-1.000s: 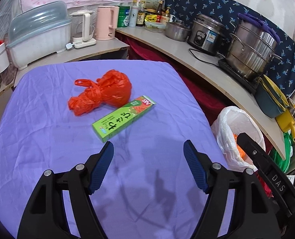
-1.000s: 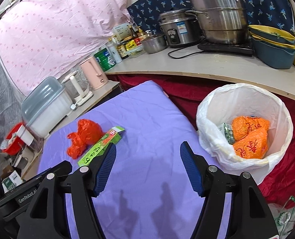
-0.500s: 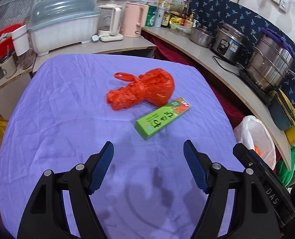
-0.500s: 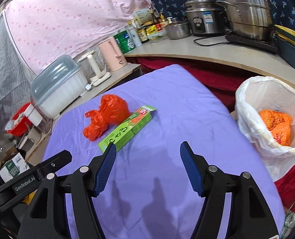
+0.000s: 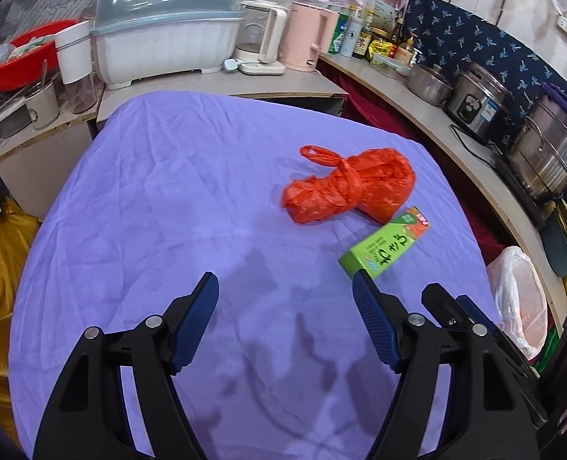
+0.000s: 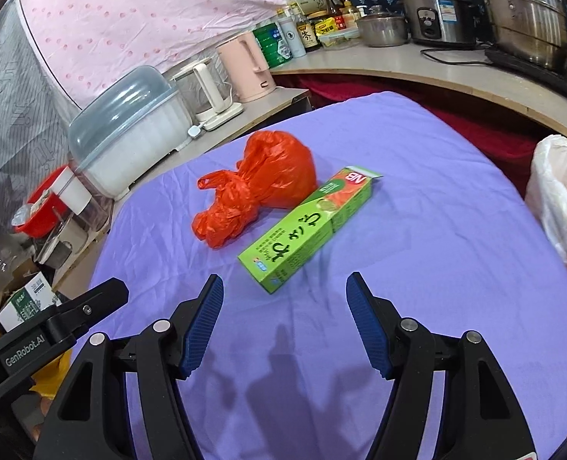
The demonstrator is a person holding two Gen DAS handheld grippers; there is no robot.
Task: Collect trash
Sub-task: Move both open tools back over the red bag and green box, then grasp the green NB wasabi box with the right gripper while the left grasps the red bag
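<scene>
- Trash is seen on the purple cloth (image 6: 417,199): a knotted red bag (image 6: 260,184) touching a green box (image 6: 314,226) at mid-cloth.
- White bin bag (image 6: 555,199) is seen just off the cloth's right edge.
- Left gripper (image 5: 285,287) is held wide open, empty, over the cloth's near part.
- Right gripper (image 6: 285,287) is likewise open and empty, just short of the box.

On the purple-covered desk (image 6: 417,176) were counted one knotted red bag (image 6: 260,180) and one green carton (image 6: 310,226); beside it one white-lined bin (image 6: 559,199); behind, two kettles were counted
</scene>
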